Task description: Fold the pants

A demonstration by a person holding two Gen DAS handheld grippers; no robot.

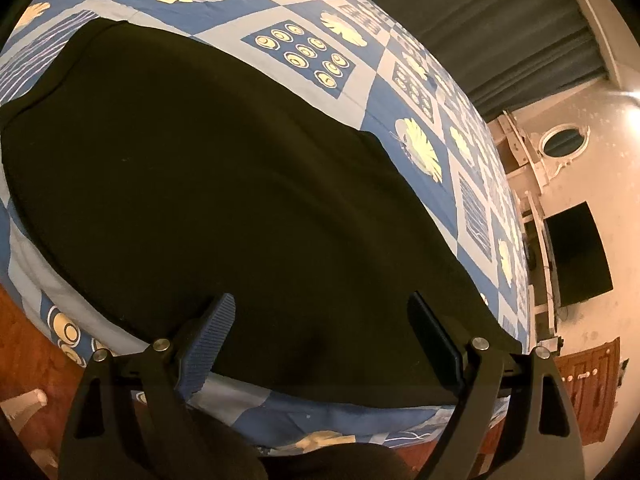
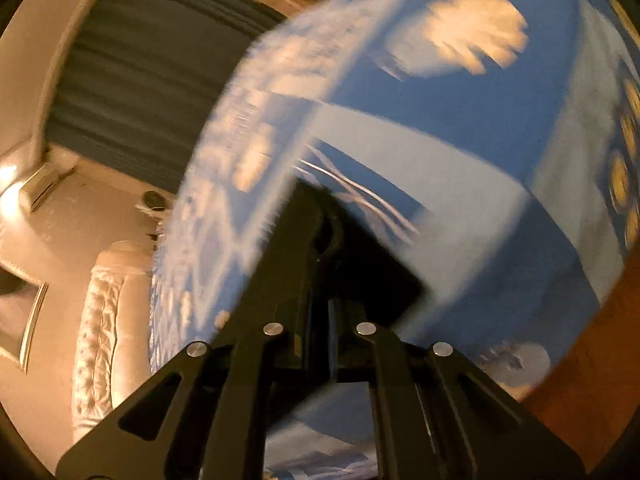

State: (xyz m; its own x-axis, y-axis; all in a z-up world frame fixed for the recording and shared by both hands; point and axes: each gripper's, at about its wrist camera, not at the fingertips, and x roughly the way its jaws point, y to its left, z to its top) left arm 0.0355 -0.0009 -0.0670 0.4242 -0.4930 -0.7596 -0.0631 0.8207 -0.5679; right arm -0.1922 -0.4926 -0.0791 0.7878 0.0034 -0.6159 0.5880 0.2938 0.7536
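Note:
The black pants (image 1: 224, 184) lie spread flat on a bed with a blue patterned cover (image 1: 304, 52), filling most of the left wrist view. My left gripper (image 1: 320, 320) is open and empty, its fingers (image 1: 208, 340) over the near edge of the pants. In the blurred right wrist view, my right gripper (image 2: 320, 216) is shut on a dark piece of the pants (image 2: 372, 276) and holds it above the bed cover (image 2: 460, 128).
The bed's near edge (image 1: 312, 420) drops to a wooden floor (image 1: 28, 344). A dark curtain (image 1: 480, 20), a white shelf unit and a black screen (image 1: 576, 256) stand to the right. A tufted headboard (image 2: 100, 328) shows in the right wrist view.

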